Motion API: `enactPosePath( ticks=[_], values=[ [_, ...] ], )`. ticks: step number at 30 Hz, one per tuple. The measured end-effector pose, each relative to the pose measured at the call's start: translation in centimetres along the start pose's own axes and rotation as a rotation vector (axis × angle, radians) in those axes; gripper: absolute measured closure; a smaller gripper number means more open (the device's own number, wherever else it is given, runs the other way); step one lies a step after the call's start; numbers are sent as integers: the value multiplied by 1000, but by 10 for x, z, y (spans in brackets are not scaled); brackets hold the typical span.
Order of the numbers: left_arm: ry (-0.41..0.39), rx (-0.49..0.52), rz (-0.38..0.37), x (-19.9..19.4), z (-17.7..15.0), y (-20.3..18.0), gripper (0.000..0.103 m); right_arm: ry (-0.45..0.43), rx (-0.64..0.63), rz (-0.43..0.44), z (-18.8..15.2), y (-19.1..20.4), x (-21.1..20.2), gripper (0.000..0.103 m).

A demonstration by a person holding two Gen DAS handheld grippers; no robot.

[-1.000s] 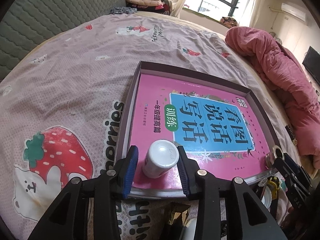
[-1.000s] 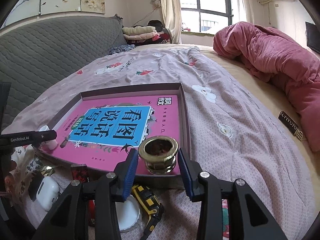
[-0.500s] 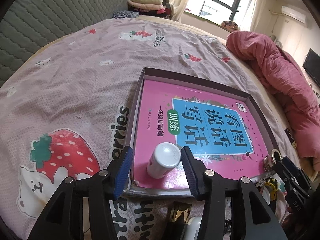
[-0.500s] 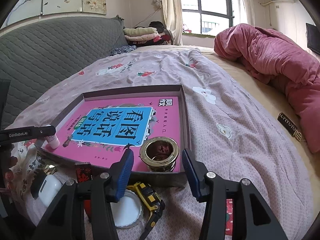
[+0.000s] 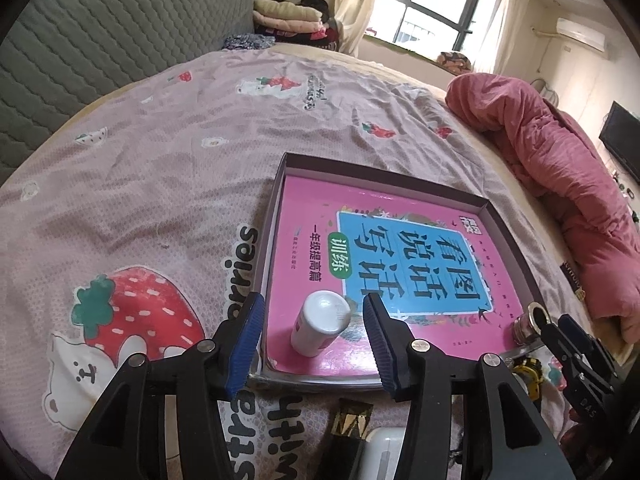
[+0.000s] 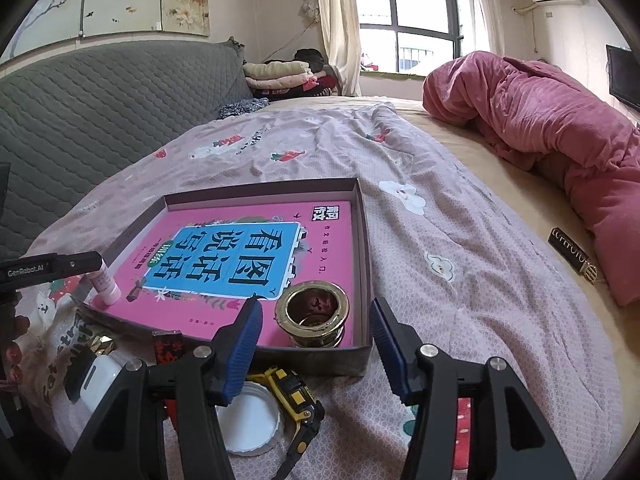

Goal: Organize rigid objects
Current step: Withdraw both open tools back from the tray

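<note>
A shallow cardboard box (image 5: 508, 232) (image 6: 362, 224) lies on the bed with a pink book (image 5: 320, 216) (image 6: 328, 248) flat inside it. A small white bottle (image 5: 318, 322) (image 6: 105, 282) stands on the book at the box's near left corner. My left gripper (image 5: 312, 320) is open, its blue pads apart from the bottle on both sides. A gold ring-shaped jar (image 6: 314, 314) (image 5: 528, 324) sits in the box's near right corner. My right gripper (image 6: 316, 322) stands behind it with its jaws opening, and the pads do not touch the jar.
In front of the box lie a white lid (image 6: 250, 420), a yellow tape measure (image 6: 296, 396), a white case (image 6: 98, 378), a red packet (image 6: 166, 346) and a gold-patterned dark box (image 5: 352, 420). A black bar (image 6: 572, 256) lies beside the pink quilt (image 6: 540, 120). A grey padded headboard (image 6: 100, 100) stands at the left.
Both grippers have let go: the left one opened off the white bottle and the right one off the gold jar. Both views now sit a little further back from the box.
</note>
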State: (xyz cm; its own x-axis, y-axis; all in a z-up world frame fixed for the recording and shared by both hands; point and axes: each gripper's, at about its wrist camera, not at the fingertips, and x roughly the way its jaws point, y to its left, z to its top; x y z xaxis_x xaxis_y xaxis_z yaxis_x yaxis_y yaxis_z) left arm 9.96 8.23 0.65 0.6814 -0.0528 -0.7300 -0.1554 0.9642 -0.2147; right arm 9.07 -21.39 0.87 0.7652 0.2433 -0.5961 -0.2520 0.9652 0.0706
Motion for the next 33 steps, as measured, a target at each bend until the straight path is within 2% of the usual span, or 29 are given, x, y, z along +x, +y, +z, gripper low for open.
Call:
enactPosePath(
  ticks=[16,20,27,33],
  values=[
    [-27,27,20,-25,-2,-5,49,-31,2,8,2,5,-16,47],
    [-28,15,27,-33,-4,-4,39,-38,-6,18,2,7,-19,47],
    [-29,16,31,-40,-7,-9,37,-47,15,29,4,5,-28,47],
    [-38,36,31,-45,-8,-13,31,-53,45,30,4,2,-34,47]
  ],
)
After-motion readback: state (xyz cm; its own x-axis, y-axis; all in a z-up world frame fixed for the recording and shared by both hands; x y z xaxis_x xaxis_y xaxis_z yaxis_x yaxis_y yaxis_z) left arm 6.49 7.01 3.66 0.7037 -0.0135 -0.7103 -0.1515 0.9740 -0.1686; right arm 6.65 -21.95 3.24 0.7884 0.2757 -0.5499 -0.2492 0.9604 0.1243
